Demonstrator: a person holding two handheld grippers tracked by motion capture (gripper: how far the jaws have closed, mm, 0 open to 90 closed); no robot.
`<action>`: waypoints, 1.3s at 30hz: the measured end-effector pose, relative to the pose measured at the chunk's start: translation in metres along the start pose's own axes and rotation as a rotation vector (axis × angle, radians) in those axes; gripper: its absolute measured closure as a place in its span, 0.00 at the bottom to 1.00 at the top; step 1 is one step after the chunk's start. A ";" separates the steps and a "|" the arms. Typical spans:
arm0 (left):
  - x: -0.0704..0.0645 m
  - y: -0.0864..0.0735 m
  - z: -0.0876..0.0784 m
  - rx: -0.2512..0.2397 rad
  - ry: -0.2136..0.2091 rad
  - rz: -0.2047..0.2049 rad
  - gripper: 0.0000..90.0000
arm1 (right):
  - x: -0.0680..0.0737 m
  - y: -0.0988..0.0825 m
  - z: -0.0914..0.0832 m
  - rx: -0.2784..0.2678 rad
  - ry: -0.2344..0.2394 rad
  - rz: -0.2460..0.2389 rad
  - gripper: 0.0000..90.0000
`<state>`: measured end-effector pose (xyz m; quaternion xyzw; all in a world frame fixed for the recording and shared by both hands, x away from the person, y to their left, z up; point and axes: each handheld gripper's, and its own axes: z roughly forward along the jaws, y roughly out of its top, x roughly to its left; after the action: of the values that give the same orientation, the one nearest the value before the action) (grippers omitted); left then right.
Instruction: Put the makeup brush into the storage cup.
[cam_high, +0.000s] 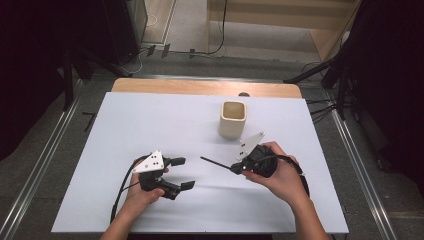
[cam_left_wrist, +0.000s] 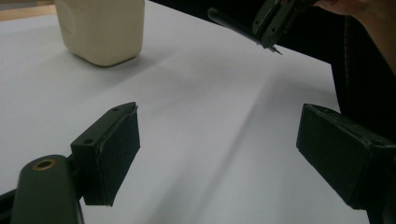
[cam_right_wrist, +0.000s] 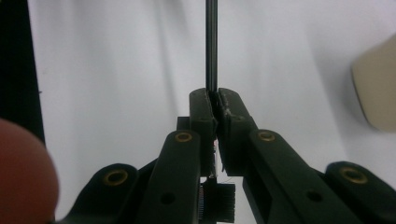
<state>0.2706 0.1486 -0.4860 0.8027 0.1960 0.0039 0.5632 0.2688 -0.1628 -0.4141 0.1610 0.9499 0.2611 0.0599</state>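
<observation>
Grip: we clamp a thin black rod (cam_high: 216, 163) in our right gripper (cam_high: 239, 168); our left gripper (cam_high: 181, 174) gapes empty.
Axis: rod points toward frame left.
Holder: cream square cup (cam_high: 232, 119) sits above the right gripper, nearer it.
Views: right gripper view adds bristles below the jaws.

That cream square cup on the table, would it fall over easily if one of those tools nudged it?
Probably not easily: the cream cup stands upright on a flat, square base. It looks rigid, likely ceramic or plastic, so it might slide on the white tabletop before tipping.
</observation>
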 end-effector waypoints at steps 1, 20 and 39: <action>0.000 0.000 0.000 0.000 0.000 0.000 0.18 | 0.002 0.002 0.002 0.000 0.009 -0.011 0.97; -0.017 0.009 0.007 0.059 -0.136 0.010 0.57 | 0.026 0.018 0.020 0.054 0.097 -0.179 0.97; -0.009 0.007 0.012 0.115 -0.224 -0.036 0.82 | 0.028 0.018 0.025 0.077 0.103 -0.197 0.97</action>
<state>0.2675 0.1331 -0.4818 0.8255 0.1460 -0.1073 0.5346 0.2526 -0.1270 -0.4276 0.0555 0.9722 0.2254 0.0304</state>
